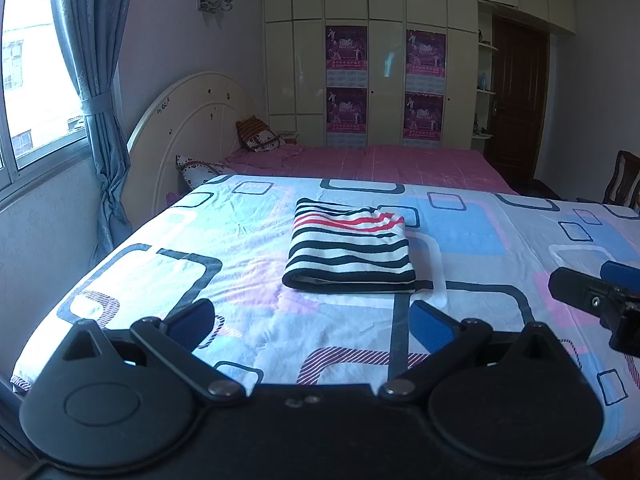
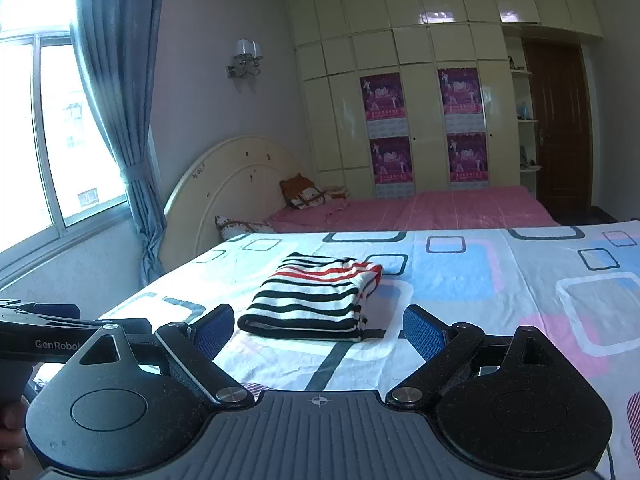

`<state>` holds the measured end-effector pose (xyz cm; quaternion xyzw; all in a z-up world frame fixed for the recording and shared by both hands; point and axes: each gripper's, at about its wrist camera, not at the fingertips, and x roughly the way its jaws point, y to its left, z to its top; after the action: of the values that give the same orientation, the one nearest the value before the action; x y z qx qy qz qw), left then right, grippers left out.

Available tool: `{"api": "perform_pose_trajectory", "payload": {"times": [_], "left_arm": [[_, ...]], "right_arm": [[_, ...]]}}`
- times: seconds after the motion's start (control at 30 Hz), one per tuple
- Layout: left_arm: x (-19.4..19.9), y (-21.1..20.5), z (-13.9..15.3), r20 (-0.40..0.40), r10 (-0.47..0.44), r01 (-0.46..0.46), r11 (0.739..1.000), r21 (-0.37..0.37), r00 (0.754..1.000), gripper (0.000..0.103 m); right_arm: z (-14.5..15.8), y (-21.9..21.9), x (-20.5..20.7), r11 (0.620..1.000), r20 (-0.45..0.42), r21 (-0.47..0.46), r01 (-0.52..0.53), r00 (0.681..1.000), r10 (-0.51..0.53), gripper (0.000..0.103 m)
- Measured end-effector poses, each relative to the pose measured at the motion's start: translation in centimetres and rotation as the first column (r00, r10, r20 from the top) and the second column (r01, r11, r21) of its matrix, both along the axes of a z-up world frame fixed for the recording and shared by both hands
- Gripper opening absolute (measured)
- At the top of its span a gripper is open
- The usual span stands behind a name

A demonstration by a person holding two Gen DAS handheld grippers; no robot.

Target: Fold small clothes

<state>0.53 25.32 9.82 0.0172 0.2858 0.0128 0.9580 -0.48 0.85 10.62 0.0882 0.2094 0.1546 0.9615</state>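
Note:
A small garment with black, white and red stripes (image 1: 350, 248) lies folded into a neat rectangle on the patterned sheet (image 1: 200, 240). My left gripper (image 1: 314, 322) hovers just short of its near edge, open, with nothing between the blue pads. In the right wrist view the same folded garment (image 2: 312, 298) lies ahead of my right gripper (image 2: 318, 330), which is also open and empty. The right gripper's fingers (image 1: 576, 284) show at the right edge of the left wrist view, clear of the cloth.
The patterned sheet covers a raised surface whose left edge (image 1: 80, 280) drops toward a wall and a blue curtain (image 1: 100, 120). Behind lies a pink bed (image 1: 380, 164) with pillows and a cream headboard. A wardrobe, a door and a wooden chair (image 1: 622, 180) stand farther back.

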Motion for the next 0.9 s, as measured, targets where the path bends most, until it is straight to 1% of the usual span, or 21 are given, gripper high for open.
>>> {"api": "perform_pose_trajectory", "payload": {"times": [0.57,0.9], "left_arm": [[0.16,0.08,-0.05,-0.002,-0.004,0.004,1.000,0.001,1.000,0.103],[0.81,0.18,-0.23,-0.018,-0.004,0.003,1.000,-0.014,1.000,0.103]], "right_arm": [[-0.06,0.25,0.27,1.000,-0.005,0.001,-0.003,1.000,0.003,0.090],[-0.29,0.19,0.62,1.000,-0.013,-0.002,-0.001,1.000,0.001,0.090]]}}
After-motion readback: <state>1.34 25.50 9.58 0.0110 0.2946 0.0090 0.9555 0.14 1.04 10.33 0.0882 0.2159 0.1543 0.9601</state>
